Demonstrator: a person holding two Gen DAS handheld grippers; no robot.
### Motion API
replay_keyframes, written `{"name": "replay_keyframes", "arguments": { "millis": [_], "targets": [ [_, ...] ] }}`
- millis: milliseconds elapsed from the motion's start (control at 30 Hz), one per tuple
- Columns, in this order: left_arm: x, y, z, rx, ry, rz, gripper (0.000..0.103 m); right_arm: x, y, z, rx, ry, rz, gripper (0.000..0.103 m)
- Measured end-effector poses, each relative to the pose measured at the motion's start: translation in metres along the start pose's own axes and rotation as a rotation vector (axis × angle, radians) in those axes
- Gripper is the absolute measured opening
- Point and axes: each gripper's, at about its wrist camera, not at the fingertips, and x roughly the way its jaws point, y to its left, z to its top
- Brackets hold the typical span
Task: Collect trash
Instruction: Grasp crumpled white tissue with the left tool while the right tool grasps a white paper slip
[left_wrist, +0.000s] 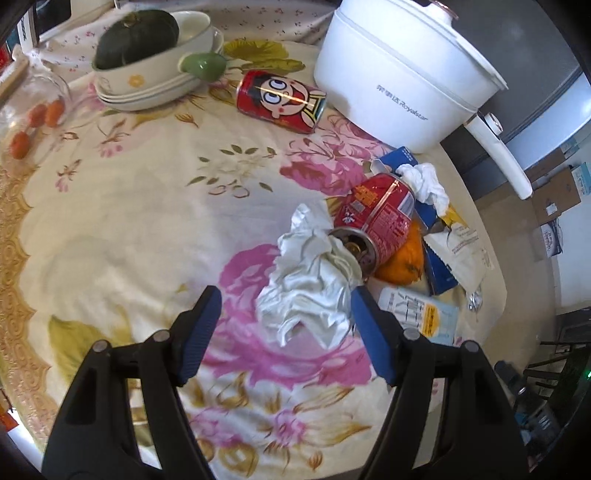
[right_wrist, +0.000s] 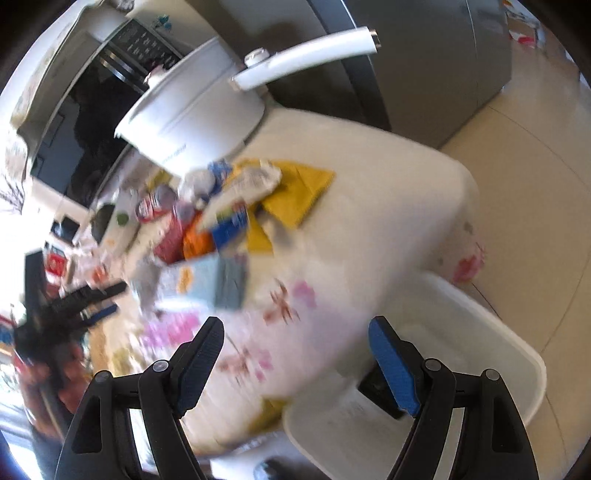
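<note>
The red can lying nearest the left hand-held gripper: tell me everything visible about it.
The red can is metal, printed with white text, and lies on its side on the floral cloth with its opened silver end facing the camera. Crumpled white tissue lies against that mouth, an orange sits against its side, and another tissue lies by its far end.

A table under a cream cloth with pink flowers filled the left wrist view. Directly on it lay a crumpled white tissue at centre, a red can on its side just above it, a cartoon-faced red can at upper centre, a white electric pot at upper right, and stacked cream bowls at upper left.
</note>
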Motion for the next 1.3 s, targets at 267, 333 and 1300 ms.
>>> {"name": "replay_keyframes", "arguments": {
  "millis": [267,333,1300],
  "targets": [
    [-0.002,0.011,0.005,-0.046,-0.037,-0.044,0.073,0.026,0.014,0.052,0.105,0.004,0.112,0.082],
    [-0.005,0.014,0.007,-0.051,-0.045,-0.049,0.073,0.036,0.015,0.061,0.145,0.017,0.135,0.082],
    [0.019,-0.005,0.008,0.019,0.011,-0.044,0.03,0.076,0.042,0.074,0.185,0.067,0.234,0.011]
  ]
}}
